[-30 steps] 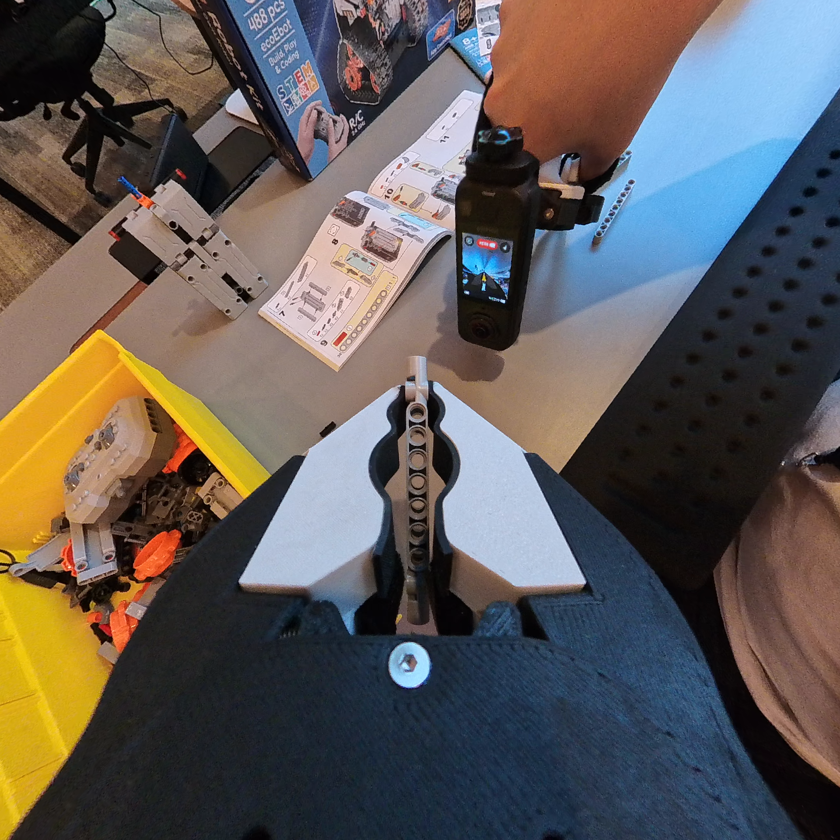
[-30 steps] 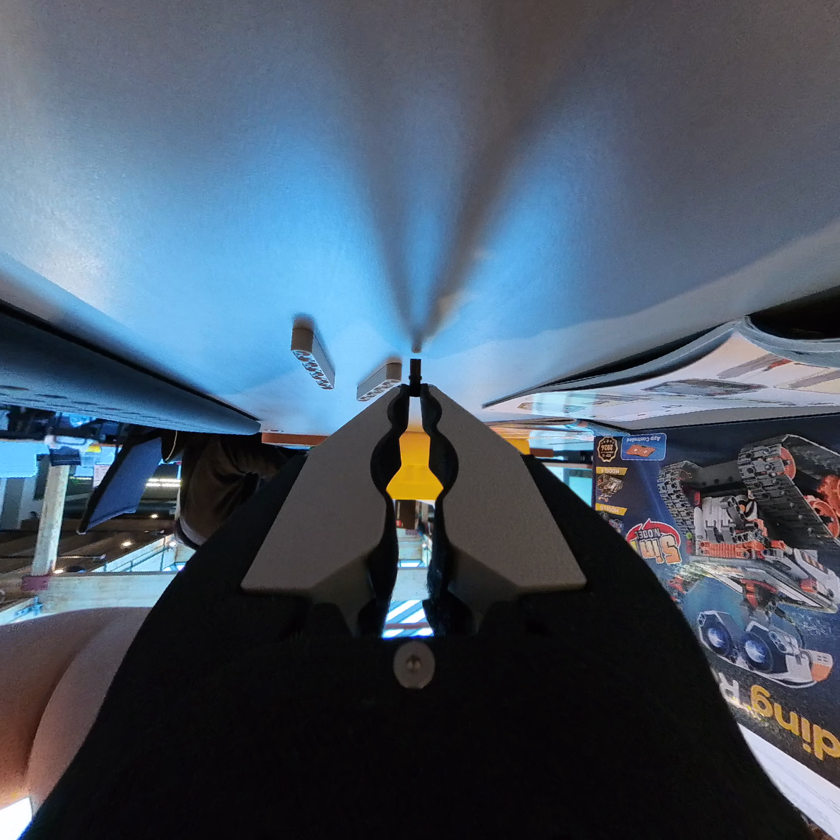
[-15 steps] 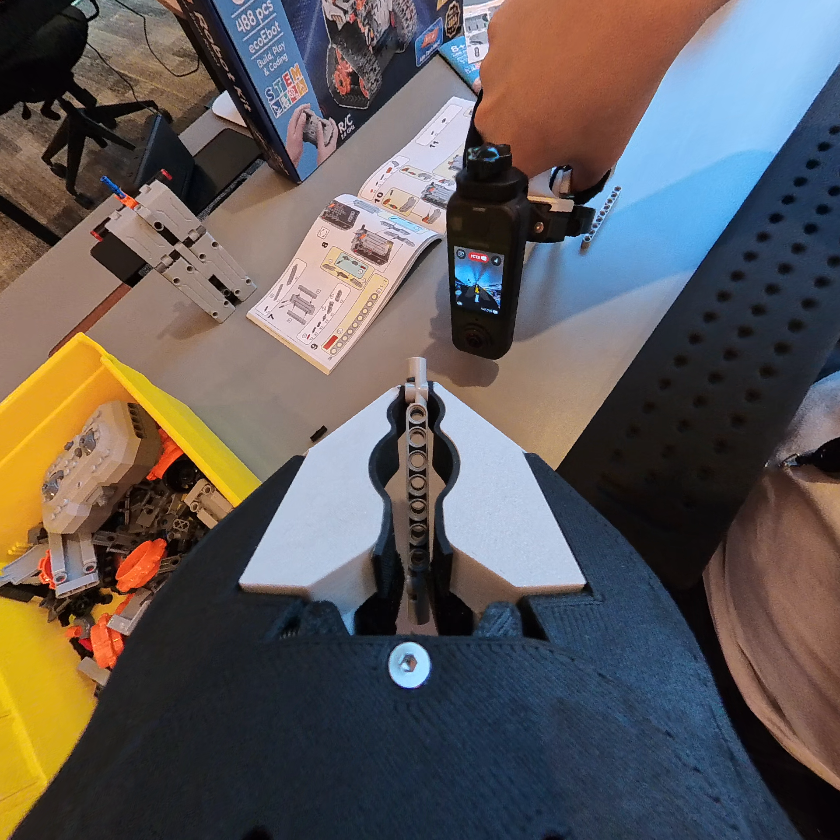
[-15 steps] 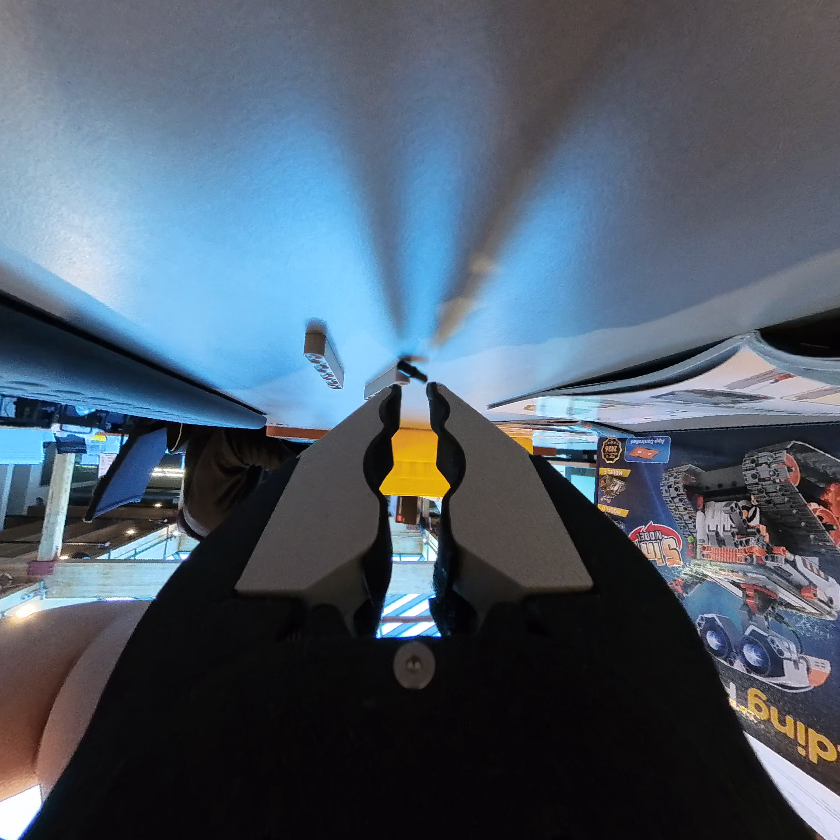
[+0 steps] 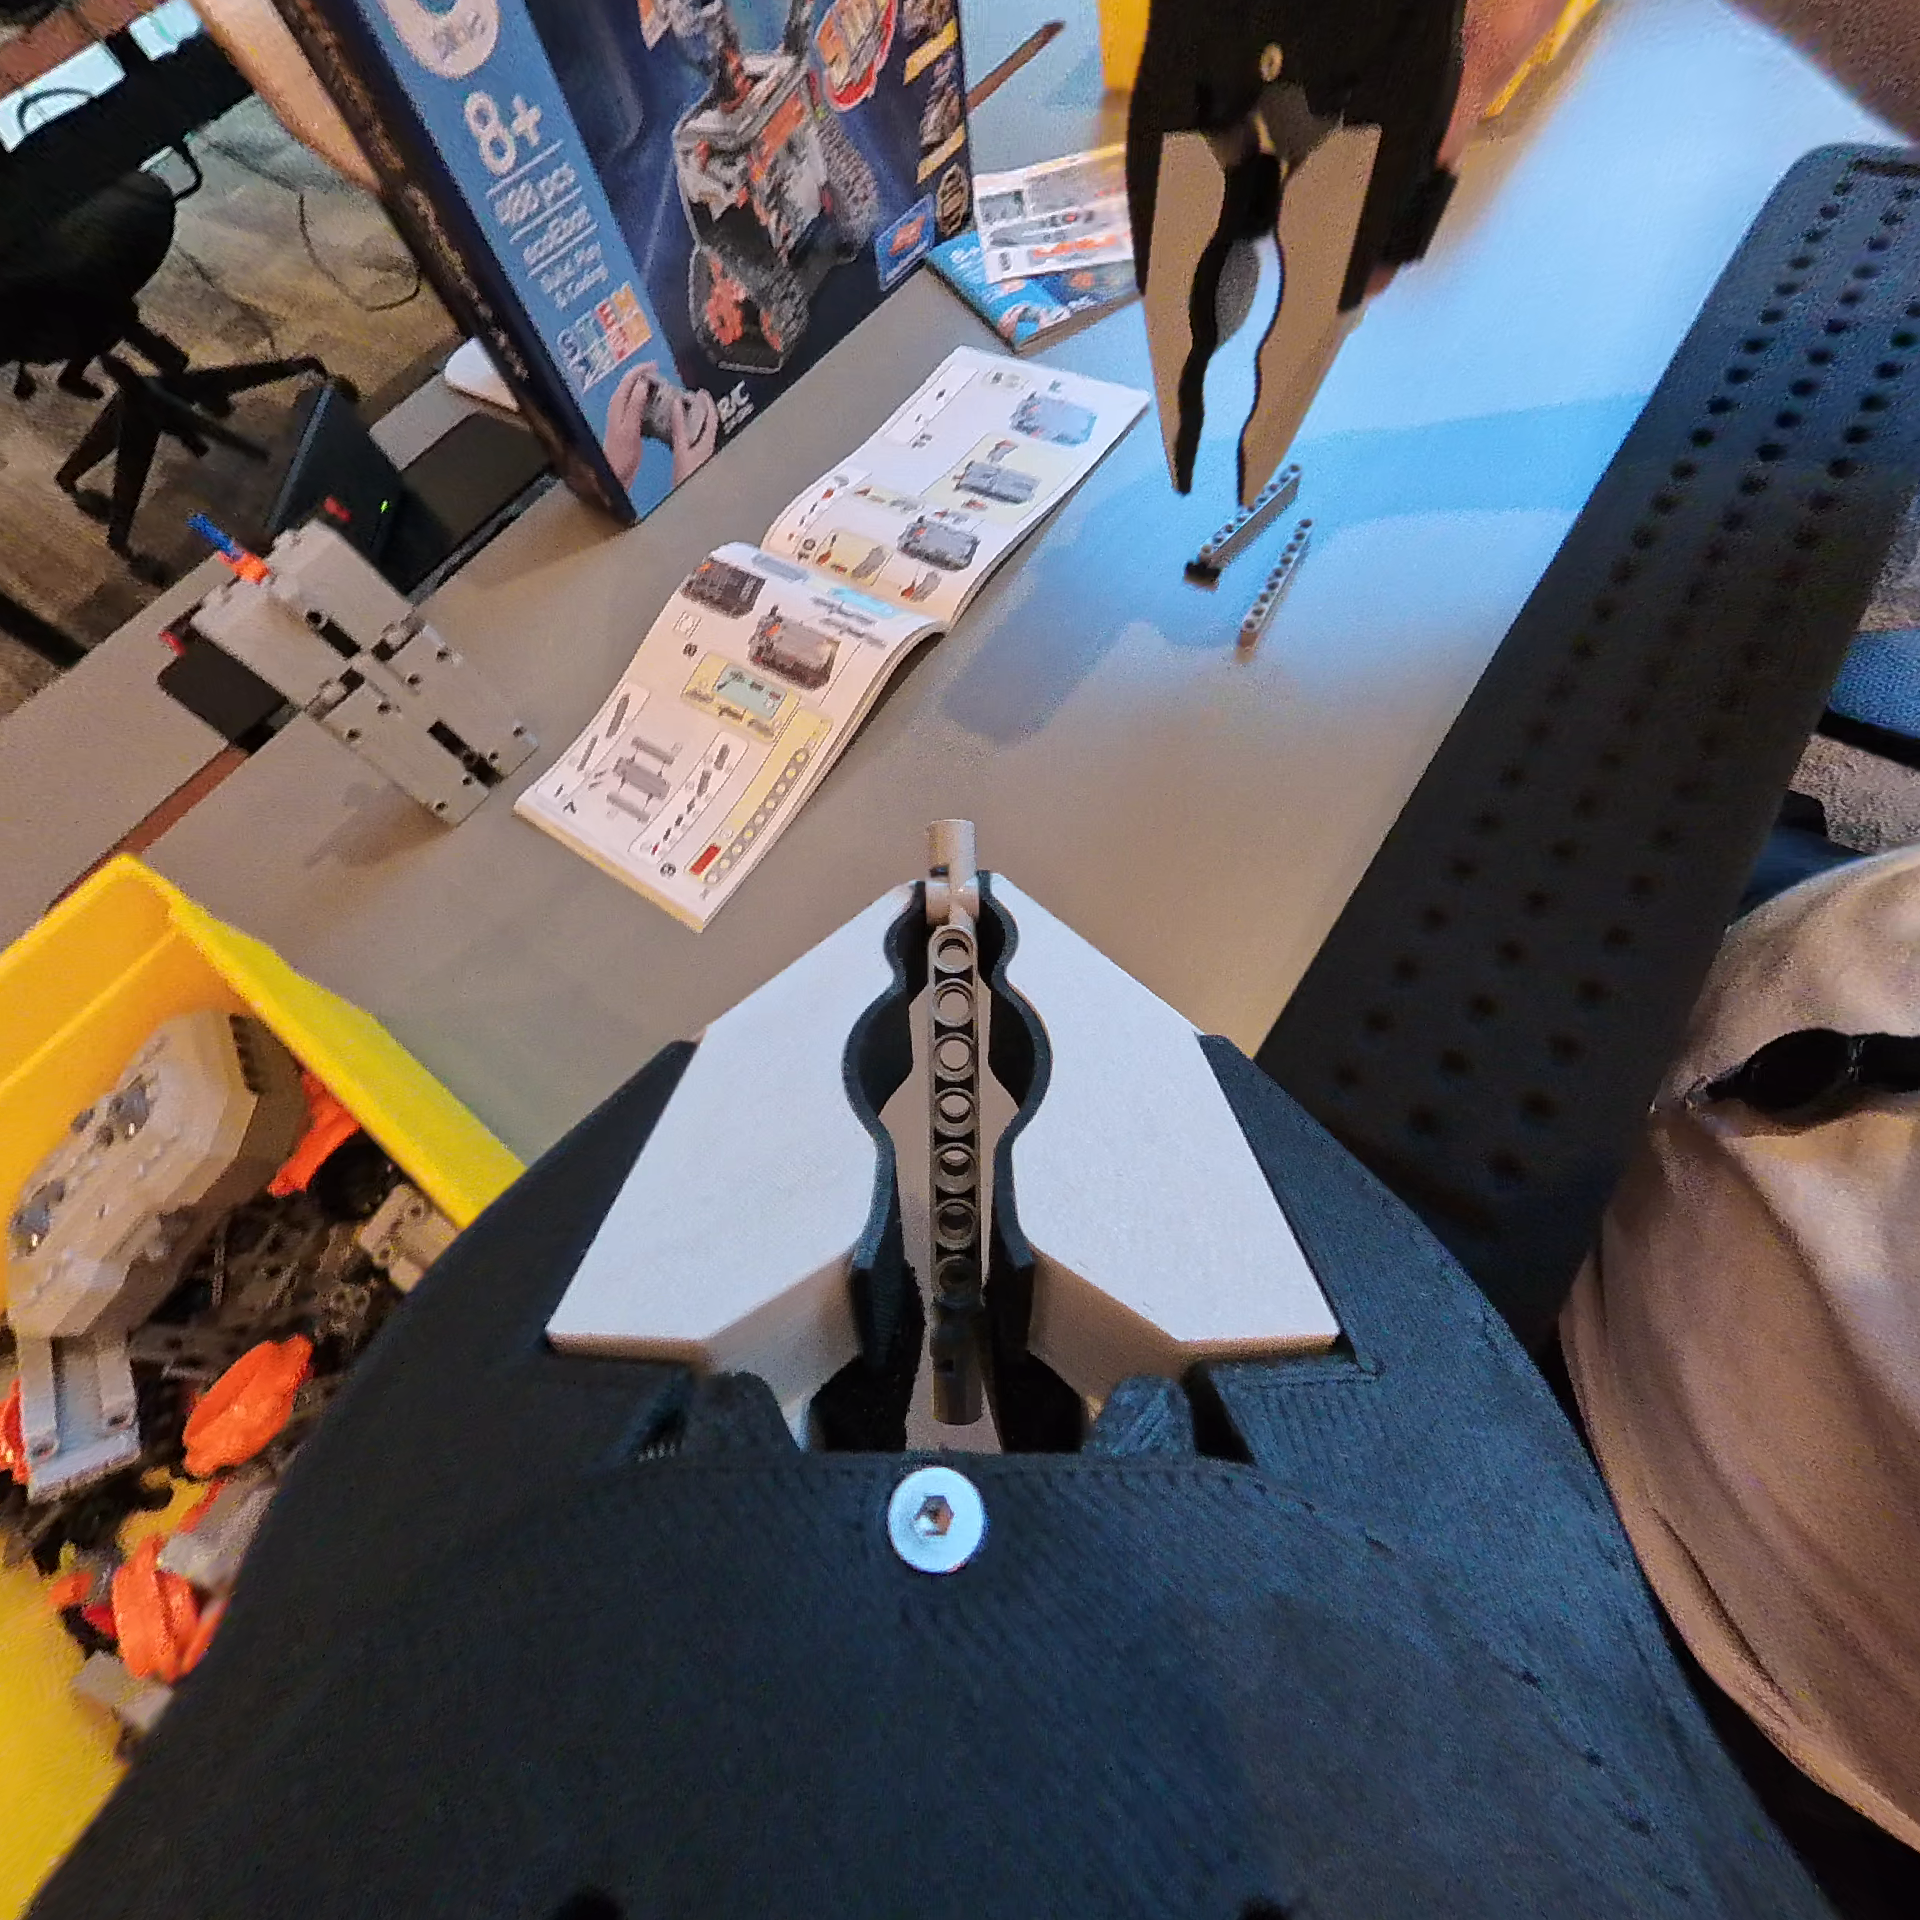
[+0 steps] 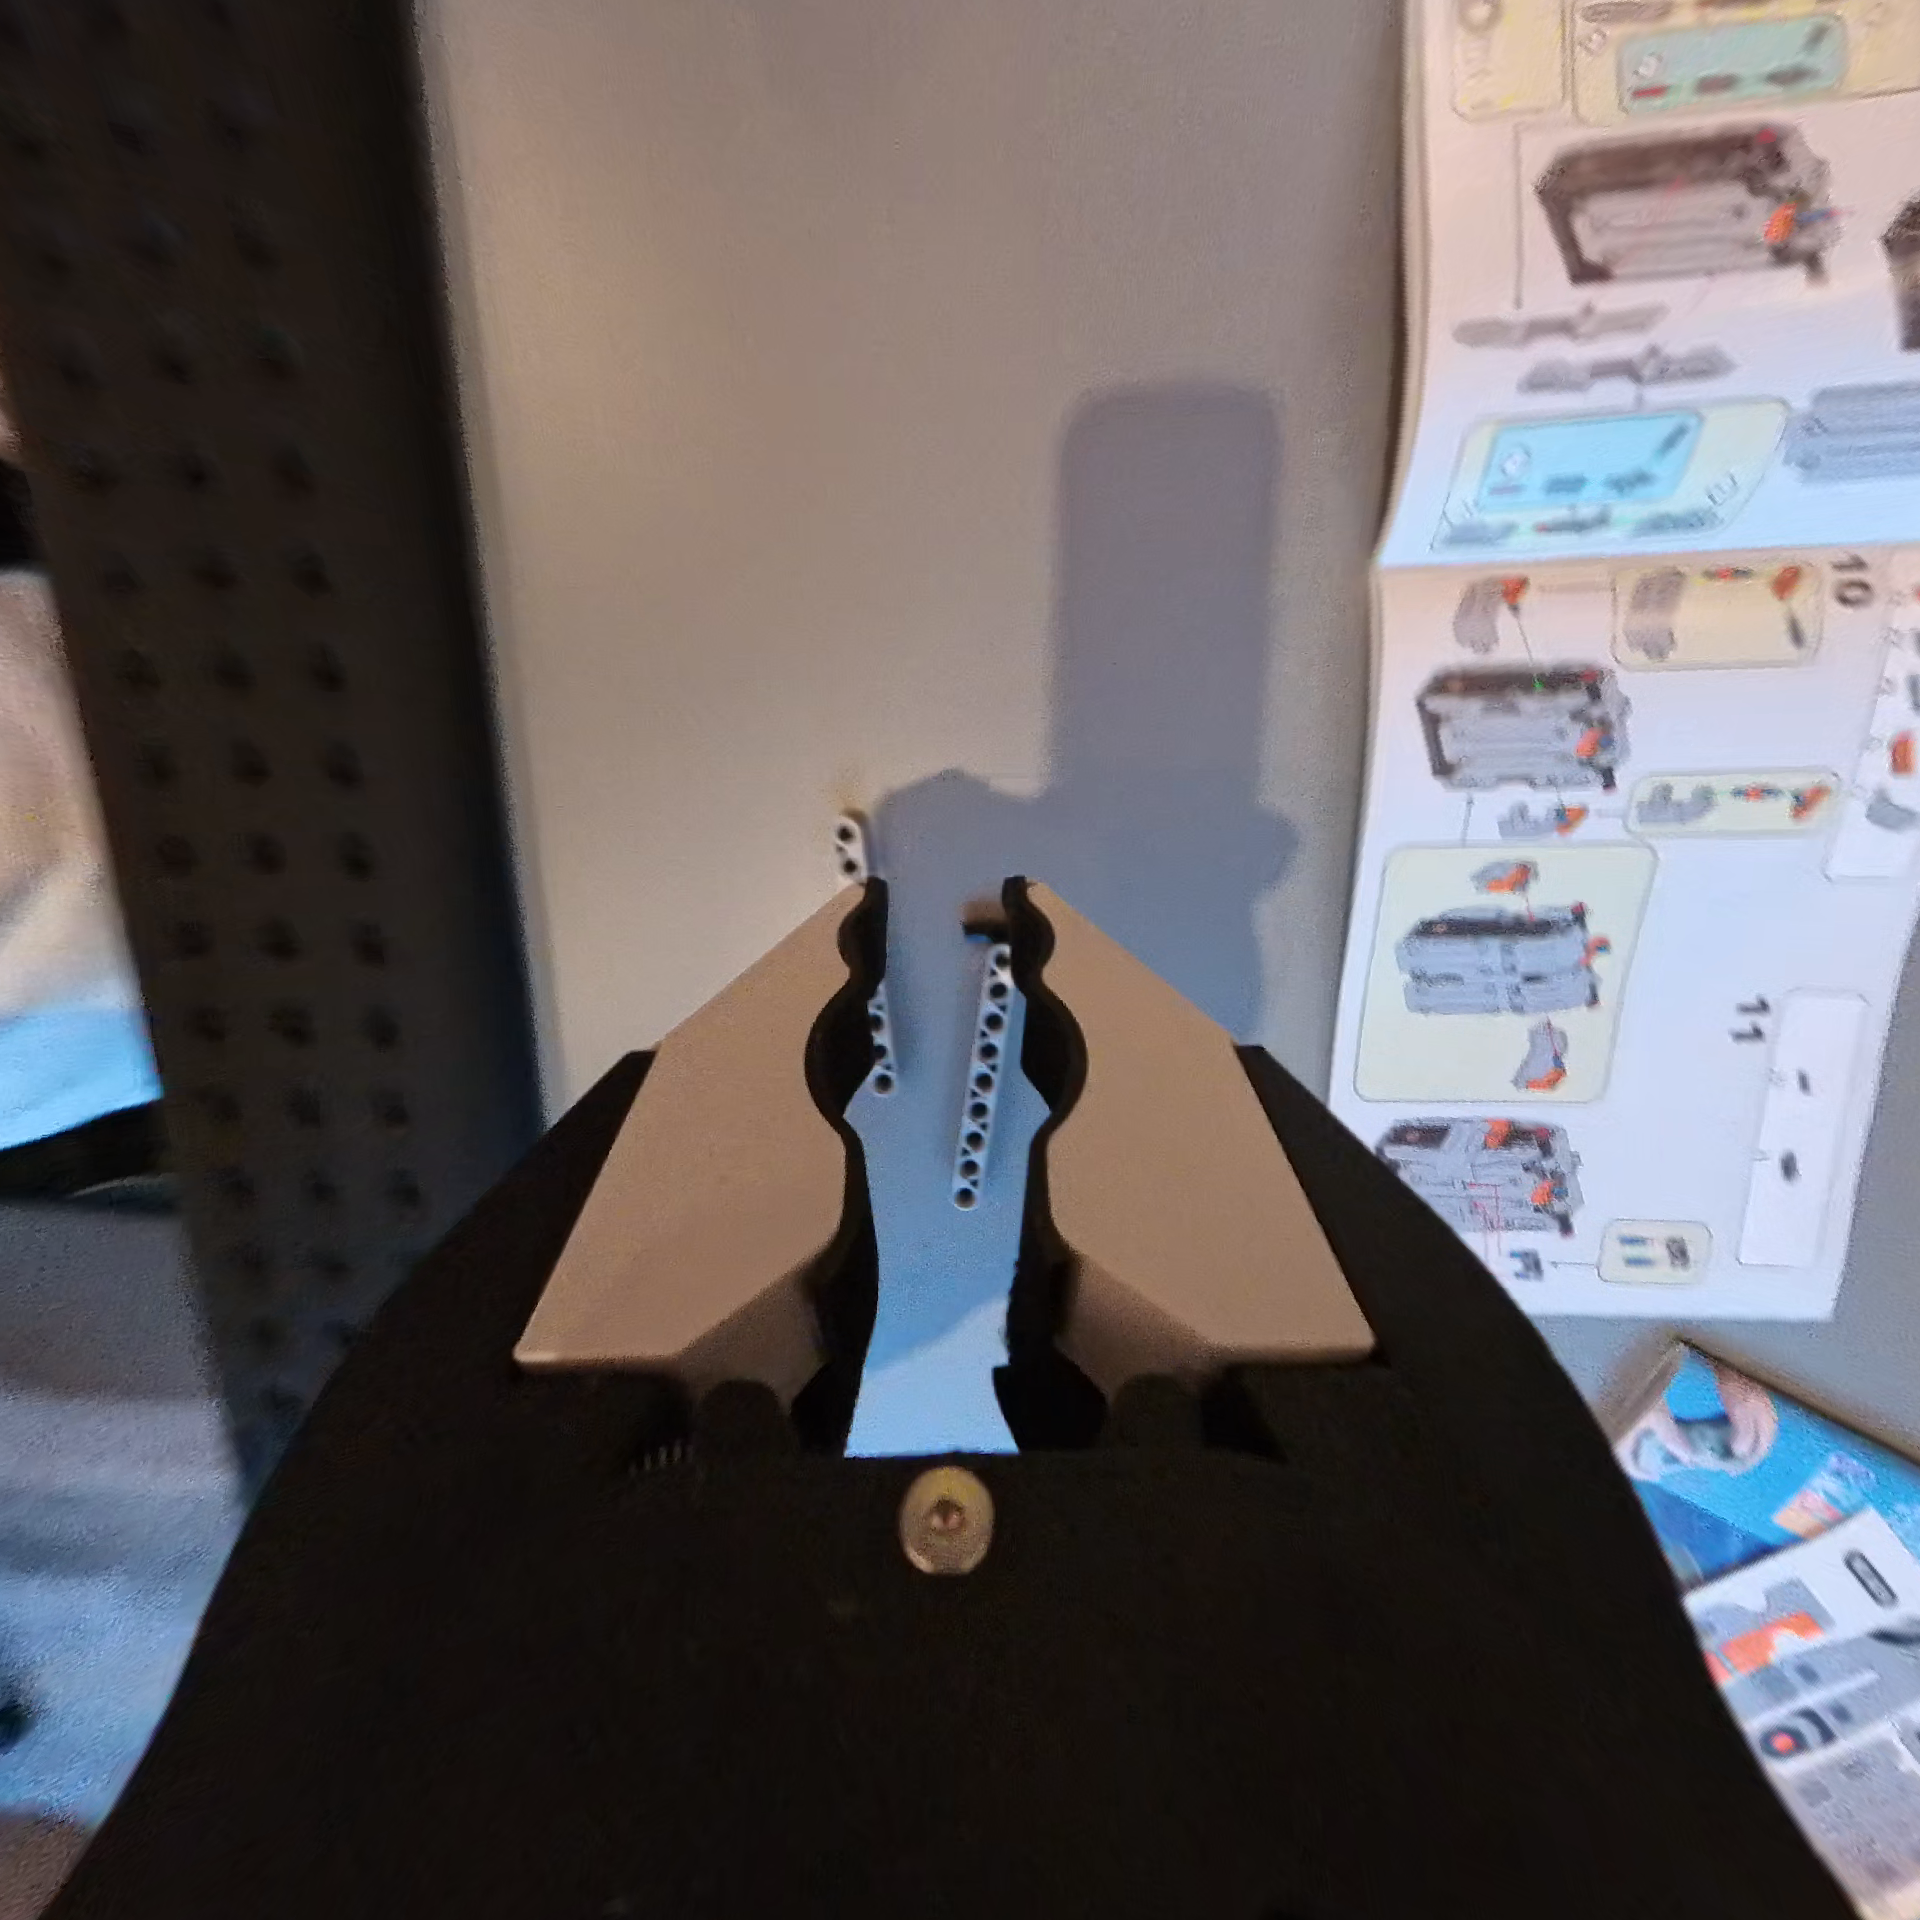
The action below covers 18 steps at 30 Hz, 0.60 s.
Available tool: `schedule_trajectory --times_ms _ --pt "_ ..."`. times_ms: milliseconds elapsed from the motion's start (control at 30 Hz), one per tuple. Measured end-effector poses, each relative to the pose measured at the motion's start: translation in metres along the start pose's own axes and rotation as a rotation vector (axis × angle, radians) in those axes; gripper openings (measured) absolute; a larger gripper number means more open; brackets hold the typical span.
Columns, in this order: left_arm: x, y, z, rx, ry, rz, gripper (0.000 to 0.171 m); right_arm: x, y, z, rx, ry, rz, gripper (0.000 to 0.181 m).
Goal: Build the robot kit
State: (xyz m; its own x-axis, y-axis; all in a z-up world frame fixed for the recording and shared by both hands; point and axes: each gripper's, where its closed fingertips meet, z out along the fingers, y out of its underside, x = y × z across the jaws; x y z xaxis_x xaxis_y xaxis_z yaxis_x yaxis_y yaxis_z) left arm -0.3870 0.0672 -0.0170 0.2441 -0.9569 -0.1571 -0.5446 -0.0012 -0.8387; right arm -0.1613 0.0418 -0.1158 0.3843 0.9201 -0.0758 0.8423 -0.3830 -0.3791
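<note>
My left gripper is shut on a grey perforated beam that lies lengthwise between the fingers. A light grey connector sticks out past the tips. It hovers above the grey table. My right gripper is open and empty above the table, pointing down; it also shows in the left wrist view. Under it lie two grey perforated beams. One beam has a small black pin at its end and also shows in the left wrist view. The other beam lies beside it.
An open instruction booklet lies mid-table, with a blue kit box behind it. A grey block assembly stands at the left. A yellow bin of parts is at the near left. A black perforated panel runs along the right, and a person's clothing is beside it. The left gripper's tips are roughly 25 centimeters from the right gripper's. The small black pin sits 5 centimeters or so from the ends of my right fingers. It turns up in the left wrist view as well.
My right gripper opened, let go of the small black pin at the beam's end, rose off the table and tilted to look down. My left gripper kept its beam.
</note>
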Motion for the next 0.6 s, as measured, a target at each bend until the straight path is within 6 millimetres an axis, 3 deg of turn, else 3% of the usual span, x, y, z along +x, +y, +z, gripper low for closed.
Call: schedule_trajectory --times_ms 100,267,400,467,600 --pt "0.007 -0.014 0.012 0.006 0.032 0.045 0.005 0.003 0.018 0.007 0.040 0.104 -0.027 0.023" --pt "0.020 -0.026 0.032 -0.002 0.066 0.079 0.005 0.010 0.022 0.008 0.136 -0.002 0.398 0.006" --pt "0.028 -0.023 0.038 -0.023 0.074 0.088 0.005 -0.005 0.021 0.020 0.090 0.125 0.413 0.000" --pt "0.030 -0.021 0.038 -0.032 0.074 0.085 0.005 -0.003 0.030 0.025 0.035 0.234 0.431 0.000" --pt "0.029 -0.023 0.034 -0.033 0.072 0.085 0.005 0.002 0.031 0.024 0.098 0.279 0.534 0.001"
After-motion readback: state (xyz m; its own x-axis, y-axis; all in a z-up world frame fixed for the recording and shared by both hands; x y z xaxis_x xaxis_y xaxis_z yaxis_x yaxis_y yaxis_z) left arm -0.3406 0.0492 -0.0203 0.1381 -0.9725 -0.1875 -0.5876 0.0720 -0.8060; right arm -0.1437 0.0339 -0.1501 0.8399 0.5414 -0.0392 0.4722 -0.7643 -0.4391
